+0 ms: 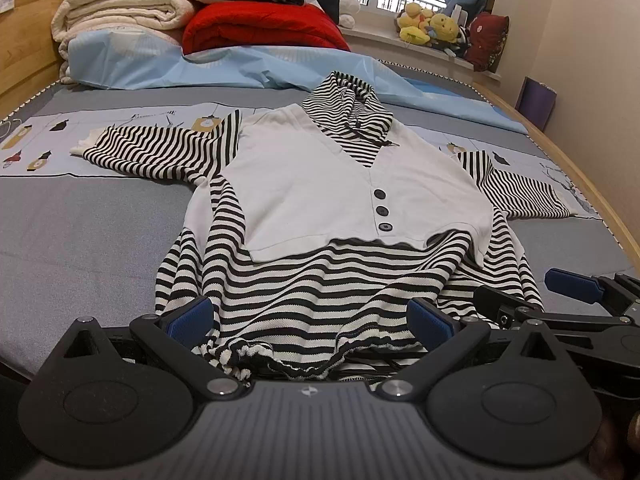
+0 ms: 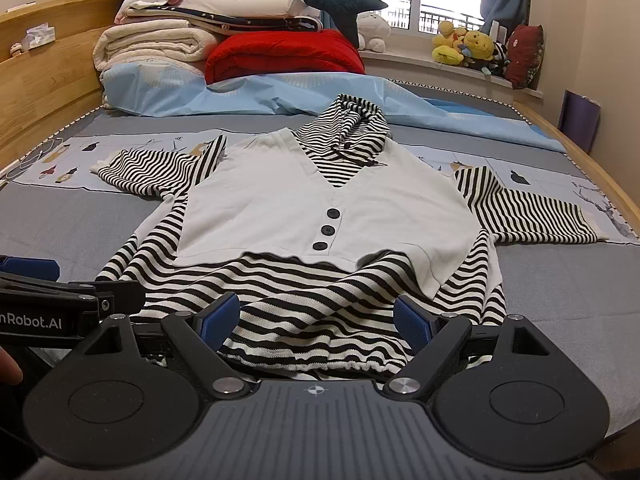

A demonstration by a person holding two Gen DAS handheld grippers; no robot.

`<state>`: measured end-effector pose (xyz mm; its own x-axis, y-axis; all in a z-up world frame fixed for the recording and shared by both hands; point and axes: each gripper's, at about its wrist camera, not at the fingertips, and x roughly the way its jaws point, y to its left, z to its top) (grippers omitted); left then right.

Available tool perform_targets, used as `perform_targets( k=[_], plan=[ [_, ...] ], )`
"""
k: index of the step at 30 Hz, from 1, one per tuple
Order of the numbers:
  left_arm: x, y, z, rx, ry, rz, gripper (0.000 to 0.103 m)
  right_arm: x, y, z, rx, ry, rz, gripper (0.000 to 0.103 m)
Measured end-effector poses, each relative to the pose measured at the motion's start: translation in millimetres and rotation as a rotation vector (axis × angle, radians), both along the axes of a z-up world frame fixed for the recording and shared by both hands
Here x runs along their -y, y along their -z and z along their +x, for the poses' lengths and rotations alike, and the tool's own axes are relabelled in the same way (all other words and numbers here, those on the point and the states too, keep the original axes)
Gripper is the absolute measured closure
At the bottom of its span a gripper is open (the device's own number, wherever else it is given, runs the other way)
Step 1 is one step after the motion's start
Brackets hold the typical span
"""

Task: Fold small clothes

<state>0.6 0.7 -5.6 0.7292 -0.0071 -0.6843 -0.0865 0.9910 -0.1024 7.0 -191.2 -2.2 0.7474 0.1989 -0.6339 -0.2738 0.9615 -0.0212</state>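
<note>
Hovering at near hem of striped top [image 1: 320, 280], spread flat on bed [image 1: 80, 220], sleeves out. Your left gripper [image 1: 310, 320] and right gripper [image 2: 316, 320]: both wide apart, holding nothing. Risk: pinching only top layer at bunched drawstring hem, so fold skews.

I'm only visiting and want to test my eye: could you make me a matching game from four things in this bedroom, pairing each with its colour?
Things:
1. folded quilt
2. hooded top's sleeves
3. plush toys on the windowsill
4. top's three buttons

Colours:
A. yellow
B. dark
C. red
D. black and white stripes

Pairs: 1-C, 2-D, 3-A, 4-B
</note>
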Motion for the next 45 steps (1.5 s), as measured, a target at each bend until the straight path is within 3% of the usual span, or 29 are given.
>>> perform_targets(
  k=[7,14,20,25,29,30,34,35,40,45],
  plan=[
    [3,-1,-2,0.023,-0.006,0.004,0.001,-1,0,-1,0.003,-0.001,-0.003,0.021],
    [5,-13,-5,0.133,0.012,-0.001,0.001,-3,-4,2,-0.022,0.008,0.000,0.022],
    [-2,-20,5,0.100,0.034,-0.015,0.002,-2,-3,12,-0.047,0.032,0.023,0.022],
    [-21,-35,34,0.118,0.067,-0.054,0.019,1,0,22,-0.046,0.044,0.034,0.023],
    [-37,-47,87,0.113,0.070,-0.030,0.047,6,-4,26,-0.046,0.046,0.030,0.028],
    [-43,-48,102,0.116,0.064,-0.036,0.053,9,-5,27,-0.035,0.046,0.046,0.033],
    [-69,-46,165,0.116,0.024,-0.029,0.059,21,-14,35,-0.018,0.033,0.072,0.069],
    [-78,-43,180,0.111,0.007,-0.032,0.059,23,-18,39,-0.013,0.025,0.072,0.073],
    [-147,-9,241,0.084,-0.137,-0.072,0.066,15,-44,86,0.028,-0.021,0.070,0.075],
    [-240,29,262,0.075,-0.355,-0.113,0.068,-17,-54,168,0.064,-0.084,0.106,0.074]
  ],
)
